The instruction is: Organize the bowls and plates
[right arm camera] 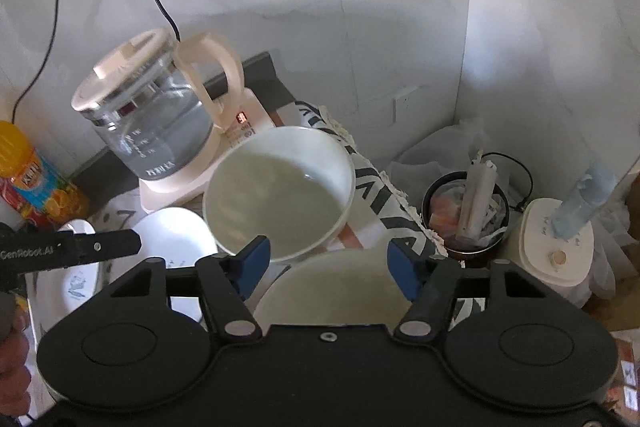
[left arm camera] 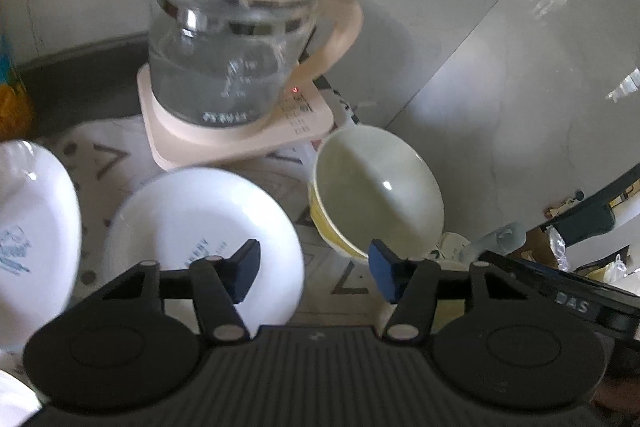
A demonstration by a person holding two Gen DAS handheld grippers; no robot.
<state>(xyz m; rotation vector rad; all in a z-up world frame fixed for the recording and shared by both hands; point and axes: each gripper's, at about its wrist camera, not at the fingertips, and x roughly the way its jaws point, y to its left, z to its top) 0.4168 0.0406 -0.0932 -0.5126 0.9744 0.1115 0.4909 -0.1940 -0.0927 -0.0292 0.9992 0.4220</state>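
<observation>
In the left wrist view, a white plate [left arm camera: 200, 227] lies on the patterned cloth under my open left gripper [left arm camera: 314, 269]. Another white plate [left arm camera: 32, 227] sits at the far left. A cream bowl with a yellow outside [left arm camera: 376, 191] stands to the right, near the right fingertip. In the right wrist view, my right gripper [right arm camera: 330, 263] is open and empty above a second cream bowl [right arm camera: 332, 291], with the first bowl [right arm camera: 280, 187] just beyond. Two white plates [right arm camera: 172, 239] lie at the left. The left gripper's arm [right arm camera: 68, 247] shows at the left edge.
A glass kettle with a cream lid [left arm camera: 236, 39] stands on its base at the back against the wall; it also shows in the right wrist view [right arm camera: 152, 115]. An orange drink bottle [right arm camera: 32, 179] stands at left. A dark cup of clutter [right arm camera: 466, 215] and a white device [right arm camera: 556, 243] are at right.
</observation>
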